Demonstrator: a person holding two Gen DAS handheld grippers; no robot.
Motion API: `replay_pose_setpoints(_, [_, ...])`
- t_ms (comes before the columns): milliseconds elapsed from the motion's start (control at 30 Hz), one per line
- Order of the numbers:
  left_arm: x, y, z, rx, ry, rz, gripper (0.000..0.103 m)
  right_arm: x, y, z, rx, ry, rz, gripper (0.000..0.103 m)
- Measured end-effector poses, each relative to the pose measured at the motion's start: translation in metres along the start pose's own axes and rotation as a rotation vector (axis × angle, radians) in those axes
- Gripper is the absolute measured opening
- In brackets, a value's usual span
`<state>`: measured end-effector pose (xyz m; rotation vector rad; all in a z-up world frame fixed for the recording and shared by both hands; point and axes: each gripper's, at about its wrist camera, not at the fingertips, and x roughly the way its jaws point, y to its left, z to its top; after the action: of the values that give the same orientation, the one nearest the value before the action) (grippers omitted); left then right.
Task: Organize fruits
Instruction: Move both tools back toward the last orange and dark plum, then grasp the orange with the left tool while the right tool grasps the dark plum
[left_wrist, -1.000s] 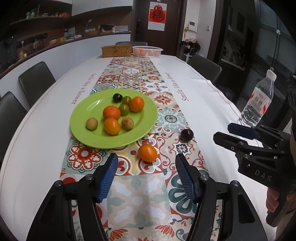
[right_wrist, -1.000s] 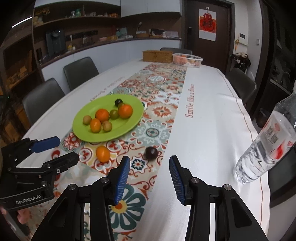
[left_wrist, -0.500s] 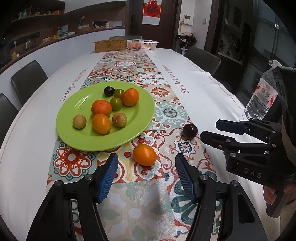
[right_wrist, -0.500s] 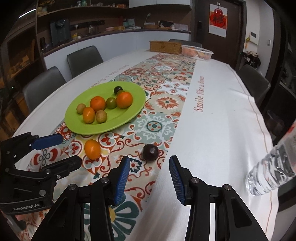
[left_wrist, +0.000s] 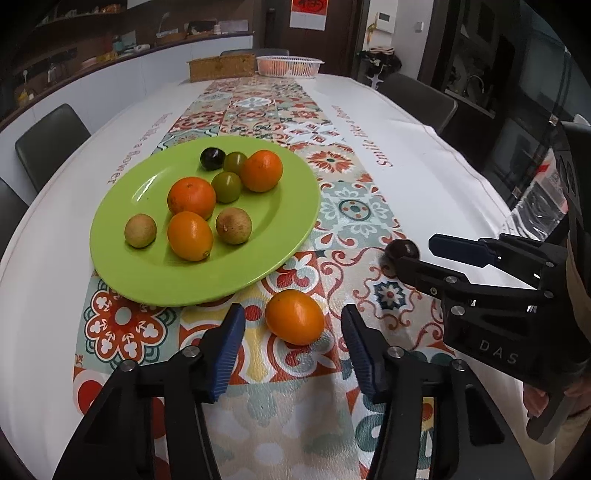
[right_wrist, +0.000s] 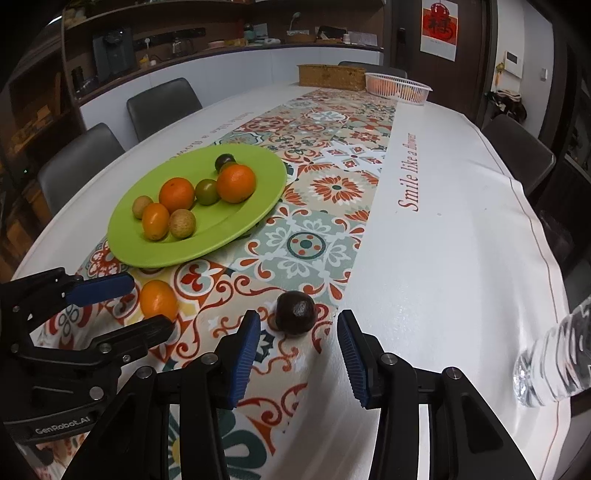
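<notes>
A loose orange (left_wrist: 294, 322) lies on the patterned runner just in front of the green plate (left_wrist: 122, 266). My left gripper (left_wrist: 291, 308) straddles it; its jaws are closing, with gaps still showing on both sides. A dark round fruit (right_wrist: 295, 313) lies to the right near the runner's edge, and my right gripper (right_wrist: 298, 315) stands open around its near side without touching it. The plate (right_wrist: 258, 214) holds several fruits: oranges, green ones, brown ones and a dark one. Seen across, the right gripper (left_wrist: 413, 251) partly hides the dark fruit (left_wrist: 402, 249).
A clear water bottle (right_wrist: 554, 365) stands at the right table edge. At the far end sit a wicker box (left_wrist: 221, 68) and a white basket (left_wrist: 290, 66). Dark chairs (right_wrist: 162, 103) ring the table. A hand (left_wrist: 535, 400) holds the right gripper's grip.
Both grippers have moved forward and down, each now around its fruit. The left gripper's fingers have drawn closer together; the right gripper's gap is unchanged.
</notes>
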<state>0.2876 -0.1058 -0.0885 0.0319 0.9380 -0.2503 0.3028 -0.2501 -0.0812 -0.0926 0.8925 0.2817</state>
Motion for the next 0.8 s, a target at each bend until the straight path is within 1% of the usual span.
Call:
replay_pose_setpoints(133, [0.005,0.002,-0.001,-0.014,0.015,-0.009,0.047,0.007,0.0,0.001,0.006,0.007,-0.002,0.044])
replay_pose_setpoints(267, [0.008,0.002,0.0,-0.019,0.021,-0.014,0.041,0.012,0.0,0.003,0.005,0.013,-0.011,0.042])
replay_pose_setpoints(400, [0.01,0.001,0.001,-0.013,0.028,-0.021,0.034,0.015,0.002,0.004,-0.003,0.02,-0.018,0.036])
replay_pose_setpoints(467, [0.01,0.0,0.001,-0.008,0.029,-0.019,0.034,0.016,0.003,0.004,-0.008,0.021,-0.025,0.034])
replay_pose_setpoints(533, [0.01,0.0,0.001,-0.006,0.028,-0.019,0.034,0.017,0.003,0.004,-0.013,0.024,-0.029,0.029])
replay_pose_setpoints(600, [0.01,0.001,0.001,-0.007,0.029,-0.022,0.034,0.018,0.004,0.004,-0.016,0.024,-0.029,0.028])
replay_pose_setpoints(800, [-0.001,0.0,-0.001,-0.013,0.009,-0.038,0.034,0.006,0.007,0.001,-0.005,0.008,-0.023,0.027])
